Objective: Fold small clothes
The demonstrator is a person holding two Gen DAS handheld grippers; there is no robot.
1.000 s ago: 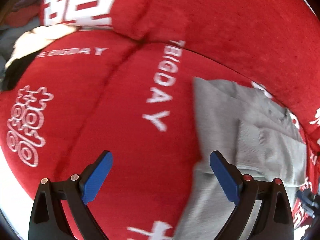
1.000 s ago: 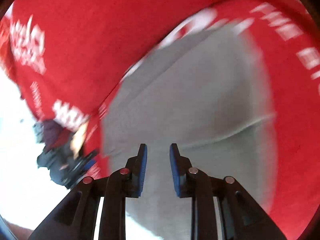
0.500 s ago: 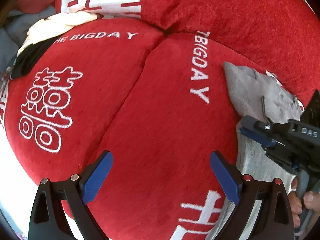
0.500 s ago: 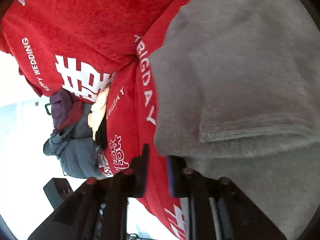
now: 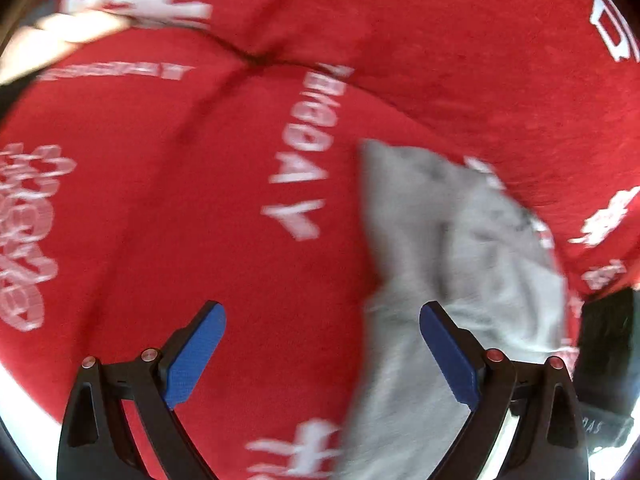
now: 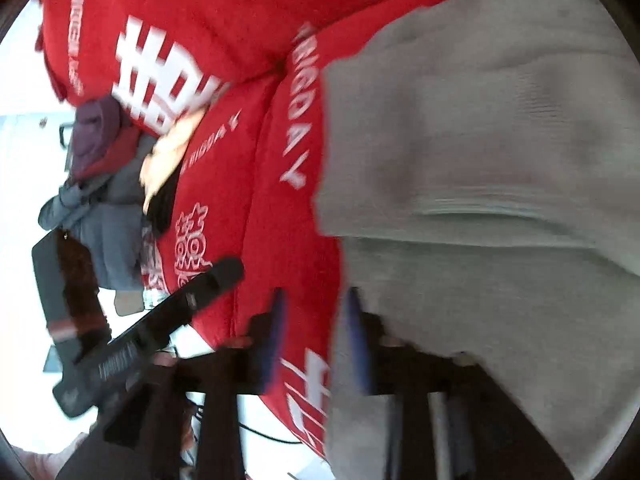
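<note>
Grey garment lying on red cushion; left gripper spread wide, empty; right gripper slightly parted, holding nothing, at garment's edge.

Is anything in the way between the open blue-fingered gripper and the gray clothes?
Nothing visible is. The left gripper is open above the red cushion, and the gray garment lies just to its right, with one fingertip already over the cloth's edge. Only bare red fabric lies between.

The right hand-held gripper has parted slightly, releasing the grey garment.
</note>
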